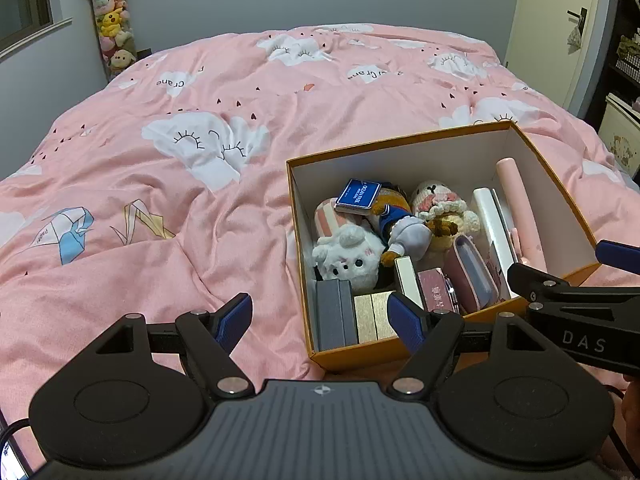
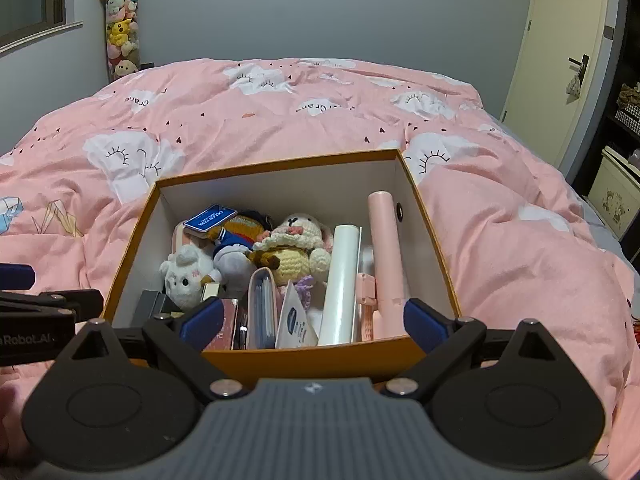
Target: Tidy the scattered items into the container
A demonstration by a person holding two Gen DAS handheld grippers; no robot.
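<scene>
Here the orange box (image 2: 320, 360) sits on the pink duvet (image 1: 160, 240) (plush toys and boxes inside); left gripper (image 1: 322, 322) and right gripper (image 2: 314, 322) both spread, holding nothing.

left tool (image 1: 320, 322): black linkage arms, blue finger pads (image 1: 234, 320), silver pivot screws, ribbed grey housing | right tool (image 2: 314, 324): same build, white "DAS" lettering on side arm
</scene>
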